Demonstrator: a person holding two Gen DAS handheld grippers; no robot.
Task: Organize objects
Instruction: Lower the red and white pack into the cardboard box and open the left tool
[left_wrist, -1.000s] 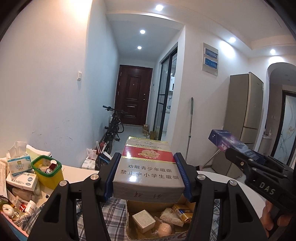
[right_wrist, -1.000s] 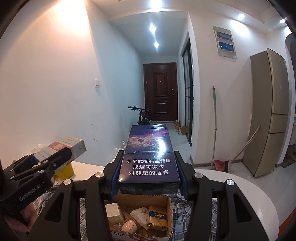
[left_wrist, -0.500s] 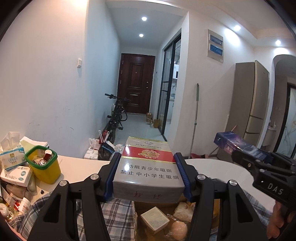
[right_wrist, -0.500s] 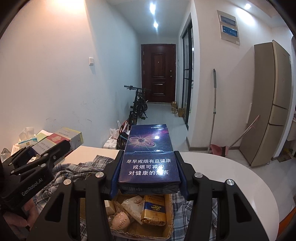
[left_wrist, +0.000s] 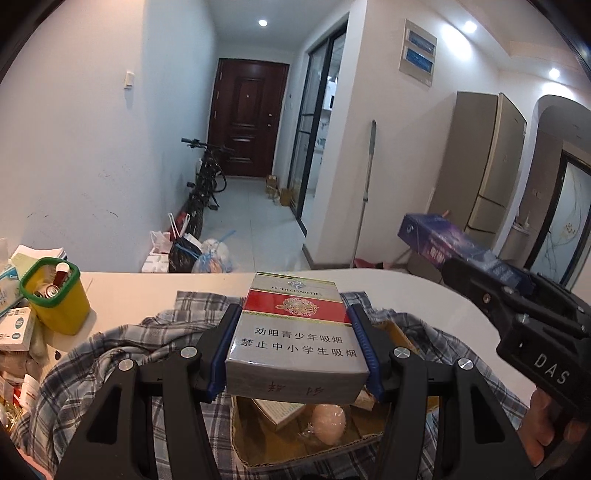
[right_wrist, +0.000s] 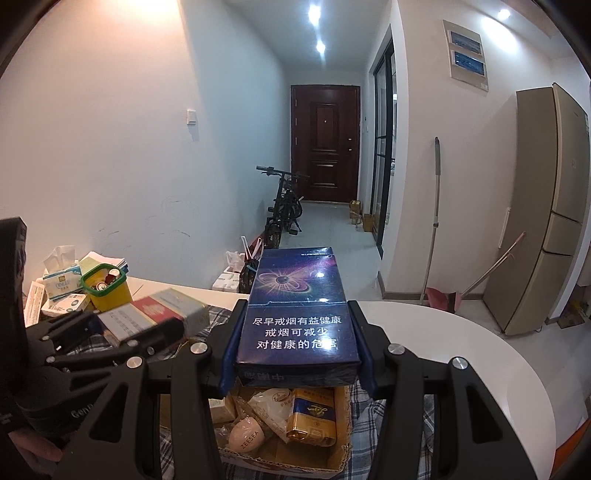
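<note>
A grey carton (left_wrist: 295, 332) with a red band is pinched across its width by the left claw (left_wrist: 293, 354); "FILTER CIGARETTES" is printed near its far end, and Chinese text, "劝阻青少年吸烟 禁止中小学生吸烟", on the near part of its top face. Its long axis is directed away from the camera, along the fingers, with the far end tilted slightly down.

A dark blue carton (right_wrist: 297, 306) with a purple swirl design is pinched in the same way by the right claw (right_wrist: 297, 350). "尽早戒烟有益健康 戒烟可减少 对健康的危害" is printed on it, the last characters partly lost in glare. Its long axis likewise runs forward along the fingers.

Both cartons are held in the air above an open cardboard box (right_wrist: 280, 454), which rests on a plaid cloth (left_wrist: 110, 362) spread over the white surface (right_wrist: 461, 350). In the box can be seen a pinkish egg-shaped item (right_wrist: 245, 432) marked "ZEESEA", a gold and blue pack (right_wrist: 314, 417), a white pouch (right_wrist: 273, 406) and a small pale box (left_wrist: 280, 410).

"DAS" is read on the right claw's body in the left view. To the left, a yellow tub (left_wrist: 55, 295) with a green rim holds small cans and tubes, beside tissue packs (right_wrist: 61, 284) and white boxes (left_wrist: 16, 325).
</note>
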